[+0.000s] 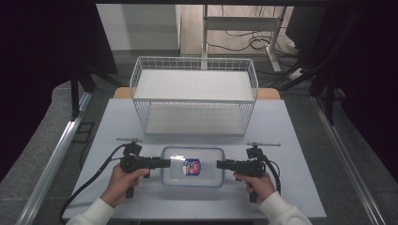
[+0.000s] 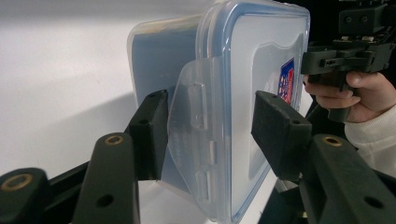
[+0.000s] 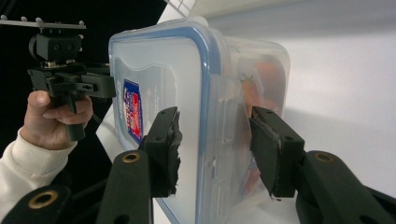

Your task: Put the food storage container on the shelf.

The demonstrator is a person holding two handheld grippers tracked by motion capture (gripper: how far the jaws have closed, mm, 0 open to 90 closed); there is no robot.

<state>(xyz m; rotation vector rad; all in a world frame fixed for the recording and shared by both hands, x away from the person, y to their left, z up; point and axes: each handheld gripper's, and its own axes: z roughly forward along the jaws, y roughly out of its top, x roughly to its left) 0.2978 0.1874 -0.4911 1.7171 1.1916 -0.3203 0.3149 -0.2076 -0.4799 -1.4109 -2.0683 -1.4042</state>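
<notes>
Table (image 1: 117,117) under me is pale grey, and I work at its near edge with a tool in each hand. Furthest left is my left gripper (image 1: 165,163), lying level and pointing inward at the left end of the plastic box (image 1: 192,180), a clear lidded container with a blue seal that sits flat on the table just in front of me. From the left gripper view the box (image 2: 243,70) stands on edge across the frame, and my left gripper (image 2: 210,128) has its jaws apart around that end: one pad sits against the back of the raised side latch (image 2: 196,135), while the other pad stands off the lid with a gap showing, so nothing is pinched. In the middle of the lid is a small red and blue label (image 1: 191,167). Beyond the box, farther back on the table, stands a white wire basket (image 1: 141,70), well apart from my hands. On the right, my right gripper (image 1: 220,164) mirrors the left one, level and aimed at the box's right end. Its own view shows the box (image 3: 159,60) between the jaws of my right gripper (image 3: 212,149); they straddle the rim and folded latch, with space visible beside both pads. Something orange shows dimly through the wall, too blurred to name.
</notes>
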